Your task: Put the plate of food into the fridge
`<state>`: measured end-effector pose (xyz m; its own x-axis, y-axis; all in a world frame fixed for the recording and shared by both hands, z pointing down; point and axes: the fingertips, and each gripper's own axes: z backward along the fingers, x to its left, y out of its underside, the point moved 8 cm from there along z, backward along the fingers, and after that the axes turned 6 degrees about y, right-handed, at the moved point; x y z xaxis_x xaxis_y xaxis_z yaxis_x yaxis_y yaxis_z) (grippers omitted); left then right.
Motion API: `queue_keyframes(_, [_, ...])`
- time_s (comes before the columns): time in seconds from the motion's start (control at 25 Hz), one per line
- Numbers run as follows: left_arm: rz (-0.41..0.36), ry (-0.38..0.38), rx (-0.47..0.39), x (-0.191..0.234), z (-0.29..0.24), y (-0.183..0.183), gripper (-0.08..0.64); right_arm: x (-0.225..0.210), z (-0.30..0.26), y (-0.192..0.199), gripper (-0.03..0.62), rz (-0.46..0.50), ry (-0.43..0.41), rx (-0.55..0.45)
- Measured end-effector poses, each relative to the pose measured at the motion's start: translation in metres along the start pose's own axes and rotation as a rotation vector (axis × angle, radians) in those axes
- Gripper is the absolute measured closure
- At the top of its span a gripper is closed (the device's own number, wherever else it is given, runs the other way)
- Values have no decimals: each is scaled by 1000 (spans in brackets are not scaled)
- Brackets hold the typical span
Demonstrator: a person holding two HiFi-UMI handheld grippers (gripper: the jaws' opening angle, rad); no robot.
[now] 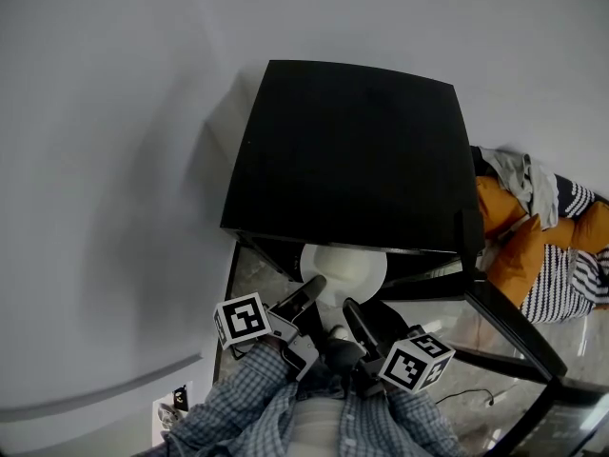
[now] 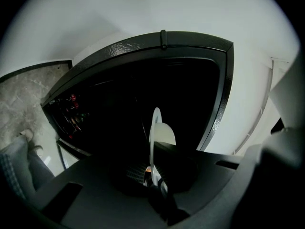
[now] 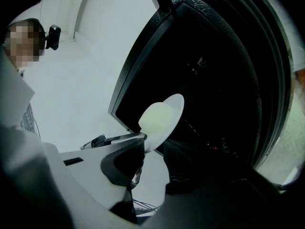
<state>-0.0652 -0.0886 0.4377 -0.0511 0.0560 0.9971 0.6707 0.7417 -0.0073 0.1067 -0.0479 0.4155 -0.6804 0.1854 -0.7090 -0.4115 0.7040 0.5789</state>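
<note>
A white plate (image 1: 344,267) hangs at the mouth of the open black fridge (image 1: 352,150), half under its top edge. My left gripper (image 1: 312,288) reaches it from the near left. In the left gripper view the plate (image 2: 156,128) stands edge-on and runs down between the jaws of the left gripper (image 2: 155,180), which are shut on its rim. My right gripper (image 1: 350,310) is at the near right. In the right gripper view the plate (image 3: 162,116) rests against the left finger (image 3: 125,159), while the jaws of the right gripper (image 3: 155,151) stand wide apart. The fridge interior (image 3: 214,80) is dark.
The fridge door (image 1: 514,341) stands open to the right, its frame reaching toward me. A heap of orange and striped cloth (image 1: 542,246) lies right of the fridge. A white wall runs behind and to the left. A thin cable (image 1: 466,398) lies on the marbled floor.
</note>
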Motion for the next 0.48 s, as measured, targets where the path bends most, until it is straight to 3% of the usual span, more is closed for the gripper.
queue_keyframes(0.16, [-3, -14, -16, 3, 4, -2, 535, 1, -1, 1, 485, 2, 5, 6])
queue_keyframes(0.28, [12, 26, -22, -4, 2, 0, 535, 2, 2, -1, 483, 8, 28, -14])
queue_keyframes(0.48, [-35, 10, -29, -5, 9, -9, 535, -6, 11, -6, 474, -20, 78, -68])
